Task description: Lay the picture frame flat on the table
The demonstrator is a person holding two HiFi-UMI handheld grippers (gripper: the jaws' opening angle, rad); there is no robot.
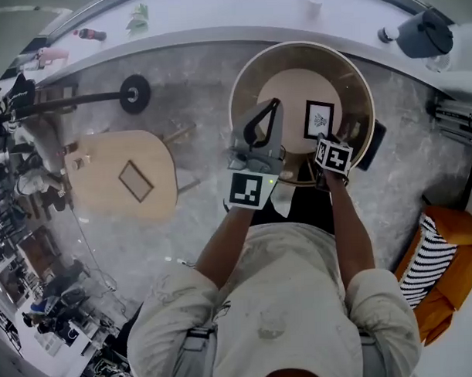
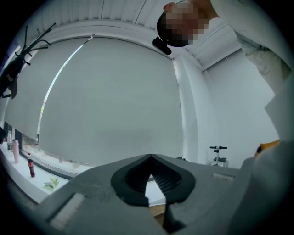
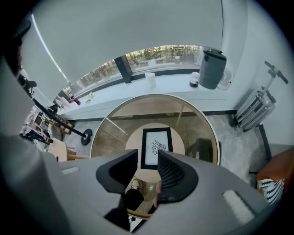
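The black picture frame [image 1: 319, 119] with a white mat and a small dark print lies flat on the round glass table [image 1: 240, 83], over its pale round base. In the right gripper view the picture frame [image 3: 156, 140] shows just beyond the jaws. My right gripper [image 3: 148, 158] hovers above the table's near side, open, with nothing between its fingers. In the head view only its marker cube [image 1: 333, 156] shows. My left gripper [image 1: 276, 105] is raised left of the frame, pointing up towards the window blind. The left gripper [image 2: 150, 158] has its tips touching, shut and empty.
A white sill runs behind the table with a grey bin [image 1: 424, 32] and a cup [image 3: 150, 79]. A barbell [image 1: 132, 93] and a low wooden table [image 1: 120, 176] stand to the left. An orange seat with a striped cushion [image 1: 440, 269] is at the right, a suitcase [image 3: 255, 110] beyond.
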